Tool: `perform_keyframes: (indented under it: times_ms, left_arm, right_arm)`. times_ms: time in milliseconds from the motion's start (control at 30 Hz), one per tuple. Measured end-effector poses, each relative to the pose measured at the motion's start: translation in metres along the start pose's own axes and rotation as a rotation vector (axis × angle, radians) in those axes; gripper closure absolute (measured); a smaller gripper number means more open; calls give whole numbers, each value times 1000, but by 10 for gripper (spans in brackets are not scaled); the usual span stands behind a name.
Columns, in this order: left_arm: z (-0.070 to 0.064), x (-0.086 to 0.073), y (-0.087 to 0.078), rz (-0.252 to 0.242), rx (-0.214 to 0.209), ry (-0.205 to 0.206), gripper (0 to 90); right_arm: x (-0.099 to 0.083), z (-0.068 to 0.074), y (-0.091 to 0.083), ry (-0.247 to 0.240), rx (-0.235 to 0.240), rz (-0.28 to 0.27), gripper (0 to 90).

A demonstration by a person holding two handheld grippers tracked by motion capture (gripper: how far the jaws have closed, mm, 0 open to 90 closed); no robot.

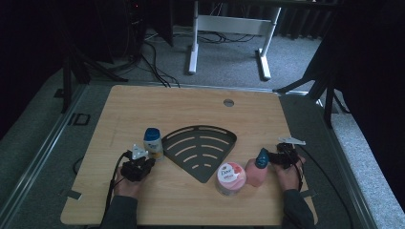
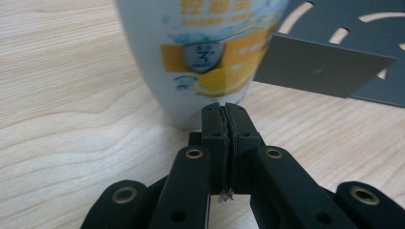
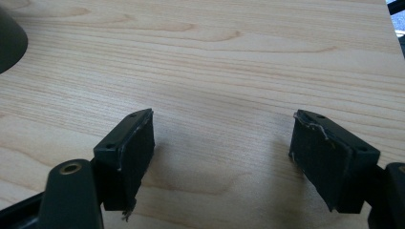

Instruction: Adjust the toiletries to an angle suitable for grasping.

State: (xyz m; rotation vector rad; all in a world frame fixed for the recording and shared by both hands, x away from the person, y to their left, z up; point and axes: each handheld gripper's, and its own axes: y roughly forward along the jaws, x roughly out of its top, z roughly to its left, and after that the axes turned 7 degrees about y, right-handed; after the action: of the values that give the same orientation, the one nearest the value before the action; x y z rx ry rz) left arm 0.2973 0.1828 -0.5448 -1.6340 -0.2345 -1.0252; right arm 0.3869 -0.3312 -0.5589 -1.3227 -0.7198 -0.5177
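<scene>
Pale wood-grain table (image 1: 143,105), dim room, grey carpet behind. Left gripper (image 2: 223,110): jaws pressed together, tips just short of one glossy white bottle (image 2: 200,52) with blue cap, top cut off. Right gripper (image 3: 222,162): jaws wide apart over bare wood, just beside one pink bottle (image 1: 256,174). Also one round jar (image 1: 231,177) and one dark slotted fan-shaped tray (image 1: 200,148).

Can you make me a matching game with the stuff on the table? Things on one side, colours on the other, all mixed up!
Things:
1. Bottle by the left gripper
2. Corner rack
3. Dove jar
4. Pump bottle by the right gripper

Colours:
A. Pink with a teal top
B. White and yellow with a blue cap
C. Dark grey with slots
D. Pink with a white lid

Pairs: 1-B, 2-C, 3-D, 4-A
</scene>
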Motion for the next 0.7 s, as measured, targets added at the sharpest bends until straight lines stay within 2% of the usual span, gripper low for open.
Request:
perform_keyframes:
  times_ms: [267,500,700]
  left_arm:
    - [12,2,3,1,32,-37,858]
    - [21,1,7,12,50,-36,851]
    - [27,-1,8,15,53,-16,822]
  right_arm:
    - [0,0,0,-1,0,0,228]
    - [0,0,0,-1,0,0,229]
    - [0,0,0,-1,1,2,228]
